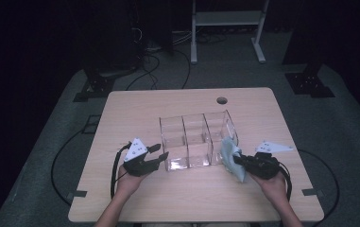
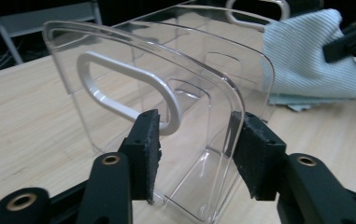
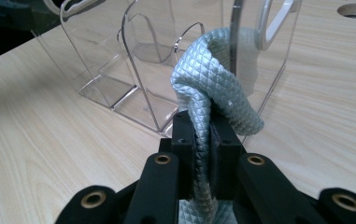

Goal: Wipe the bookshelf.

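The left gripper (image 2: 194,154) is clamping the near left corner of a clear plastic organizer (image 1: 197,139), one black pad (image 2: 145,149) pressing on the outside of the end wall and the other pad (image 2: 257,156) bearing on the front edge of the same compartment. In the left gripper view, a white oval handle cut-out (image 2: 129,91) is showing in that end wall just above the pads. In the high view the left gripper (image 1: 161,153) is lying at the organizer's left end, with the person's left hand (image 1: 130,182) reaching in from the near edge and a grey three-cornered plate (image 1: 135,149) sitting on top.

The right gripper (image 3: 202,135) is pinching a pale blue-grey cloth (image 3: 217,88) with its jaws drawn together on the fabric; the cloth is bunching up above the jaws and lying against the organizer's right end wall. In the high view the cloth (image 1: 232,158) is resting at the near right corner of the organizer, and the right gripper (image 1: 240,161) is sitting just to its right, held by the right hand (image 1: 274,184).

The organizer is standing upright near the middle of the desk (image 1: 135,109), its three open compartments running side by side from left to right. Farther off, a round cable hole (image 1: 221,100) is opening in the desk near its far edge. Beyond the desk, a white frame (image 1: 227,28) is standing on the grey floor (image 1: 357,137), and black cables (image 1: 163,66) are trailing across it.
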`<state>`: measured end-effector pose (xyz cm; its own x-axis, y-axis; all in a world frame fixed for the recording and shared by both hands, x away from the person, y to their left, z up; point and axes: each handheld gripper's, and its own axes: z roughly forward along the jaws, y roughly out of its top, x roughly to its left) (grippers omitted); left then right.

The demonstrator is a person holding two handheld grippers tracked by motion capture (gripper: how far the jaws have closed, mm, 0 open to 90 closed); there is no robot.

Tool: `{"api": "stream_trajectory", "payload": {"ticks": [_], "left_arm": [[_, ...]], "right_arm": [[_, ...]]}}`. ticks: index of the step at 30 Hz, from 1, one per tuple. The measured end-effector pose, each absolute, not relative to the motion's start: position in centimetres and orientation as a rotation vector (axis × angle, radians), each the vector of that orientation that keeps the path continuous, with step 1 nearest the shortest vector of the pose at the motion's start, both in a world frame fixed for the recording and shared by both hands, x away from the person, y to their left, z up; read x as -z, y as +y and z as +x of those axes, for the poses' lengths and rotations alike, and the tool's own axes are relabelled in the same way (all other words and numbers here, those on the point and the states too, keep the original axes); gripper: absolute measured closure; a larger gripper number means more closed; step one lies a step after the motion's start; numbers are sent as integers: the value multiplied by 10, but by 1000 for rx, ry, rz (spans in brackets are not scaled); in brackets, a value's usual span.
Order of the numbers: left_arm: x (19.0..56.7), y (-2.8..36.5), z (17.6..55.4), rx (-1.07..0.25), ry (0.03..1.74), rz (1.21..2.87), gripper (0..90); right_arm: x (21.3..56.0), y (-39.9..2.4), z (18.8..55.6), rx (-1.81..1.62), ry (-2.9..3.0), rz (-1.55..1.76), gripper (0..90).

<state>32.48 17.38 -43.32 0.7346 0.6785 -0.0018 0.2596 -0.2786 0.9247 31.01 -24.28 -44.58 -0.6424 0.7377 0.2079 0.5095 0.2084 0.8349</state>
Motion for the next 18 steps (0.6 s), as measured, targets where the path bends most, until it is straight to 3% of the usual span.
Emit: {"api": "stream_trajectory", "payload": {"ticks": [18], "left_arm": [[437,186,350,-486,820,1791,550]], "right_arm": [[445,-227,336,-1385,2283,1165,822]]}}
